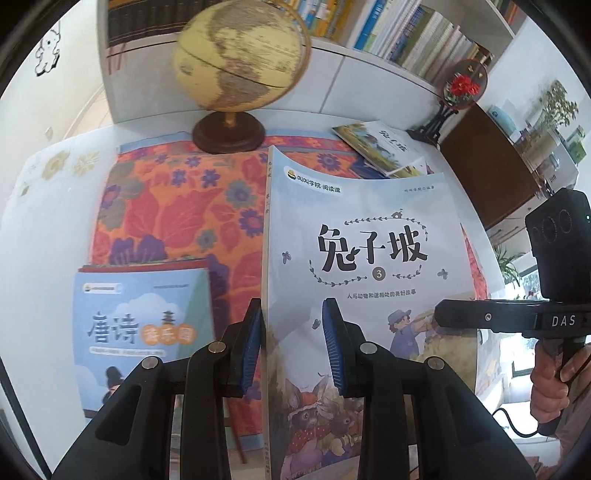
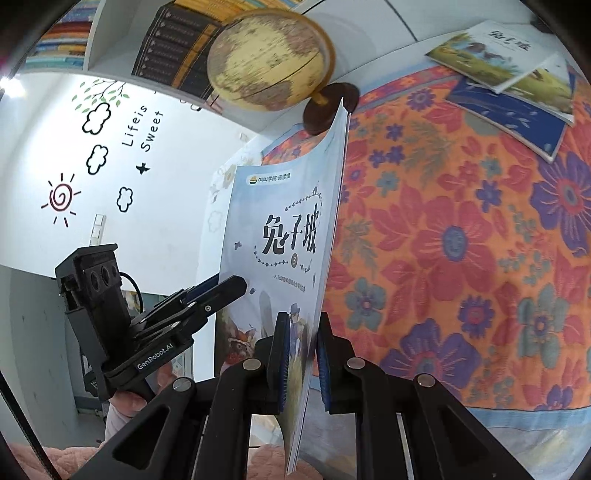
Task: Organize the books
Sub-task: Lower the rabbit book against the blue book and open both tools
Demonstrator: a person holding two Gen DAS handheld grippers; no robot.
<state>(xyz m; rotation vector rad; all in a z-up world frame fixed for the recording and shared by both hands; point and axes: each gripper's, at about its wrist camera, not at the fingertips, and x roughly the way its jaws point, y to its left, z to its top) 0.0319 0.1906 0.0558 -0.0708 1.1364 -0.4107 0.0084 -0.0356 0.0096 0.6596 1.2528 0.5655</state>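
A thin pale-blue picture book [image 1: 369, 229] marked with a 3 is held up on edge above the floral cloth [image 1: 166, 206]. My left gripper [image 1: 293, 339] is shut on it by the spine side, one blue pad at the spine and the other on the cover. In the right wrist view the same book [image 2: 288, 229] runs edge-on between the pads of my right gripper [image 2: 303, 358], which is shut on it. The right gripper [image 1: 439, 315] clamps the cover's right edge, and the left gripper [image 2: 229, 286] clamps the opposite edge. A light-blue book [image 1: 147, 332] tops a small stack at lower left.
A globe [image 1: 240, 59] on a dark wooden base stands at the back of the cloth, before a bookshelf [image 1: 406, 33] full of books. More books [image 2: 509, 74] lie overlapped at the far right corner. A red flower ornament [image 1: 463, 85] stands on a dark stand. A hand [image 1: 550, 376] grips the right handle.
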